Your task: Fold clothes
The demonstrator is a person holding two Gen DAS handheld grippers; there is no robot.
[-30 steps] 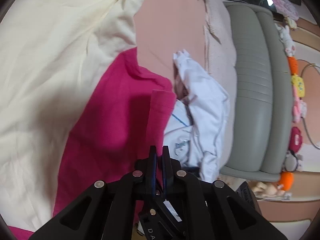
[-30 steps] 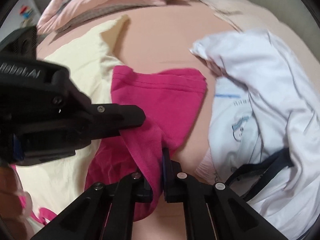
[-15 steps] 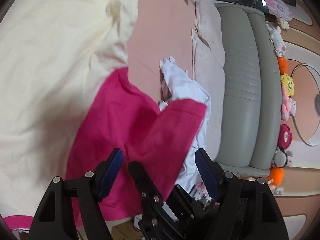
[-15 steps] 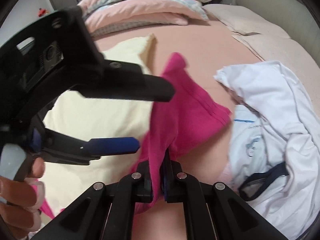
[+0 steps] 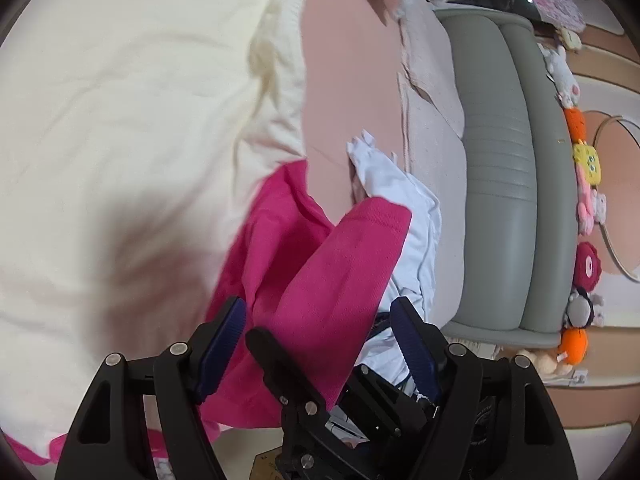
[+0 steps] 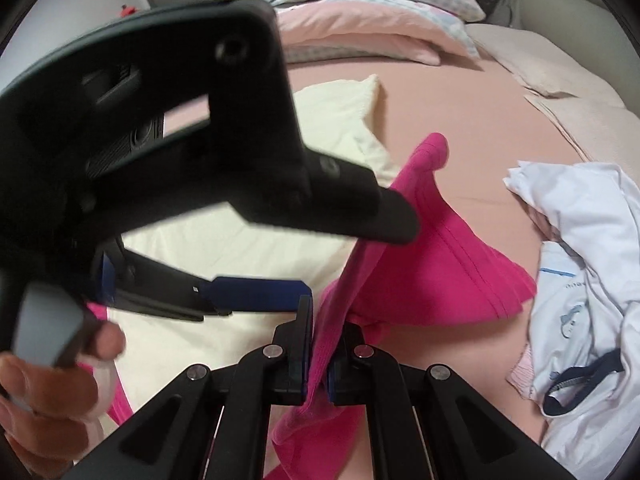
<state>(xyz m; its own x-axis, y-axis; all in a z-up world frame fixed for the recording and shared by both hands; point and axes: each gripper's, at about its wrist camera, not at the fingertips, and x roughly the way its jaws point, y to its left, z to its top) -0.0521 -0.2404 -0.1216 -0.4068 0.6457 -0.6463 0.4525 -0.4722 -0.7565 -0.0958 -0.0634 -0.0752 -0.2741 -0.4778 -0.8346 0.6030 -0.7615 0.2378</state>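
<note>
The right gripper (image 6: 319, 356) has its jaws pressed on a fold of the magenta garment (image 6: 440, 264), which rises from between the blue pads and drapes away over the pink bedsheet (image 6: 472, 128). The left gripper (image 5: 316, 328) stands with its jaws spread wide, the magenta cloth passing between them without being pinched.

Only the right wrist view shows the left gripper from the side, crossing close in front, with a hand (image 6: 52, 392) on its grip; it also shows stacked pillows (image 6: 372, 20) at the far end of the bed. Only the left wrist view shows the grey-green padded headboard (image 5: 500, 184) and a row of plush toys (image 5: 584, 168) beyond it.

A cream blanket (image 5: 132, 120) lies beside the magenta garment, which partly rests on it. A crumpled white garment (image 6: 588, 280) with a dark strap lies just on the other side. Bare sheet lies open beyond both. The white garment carries a small blue print, too small to read.
</note>
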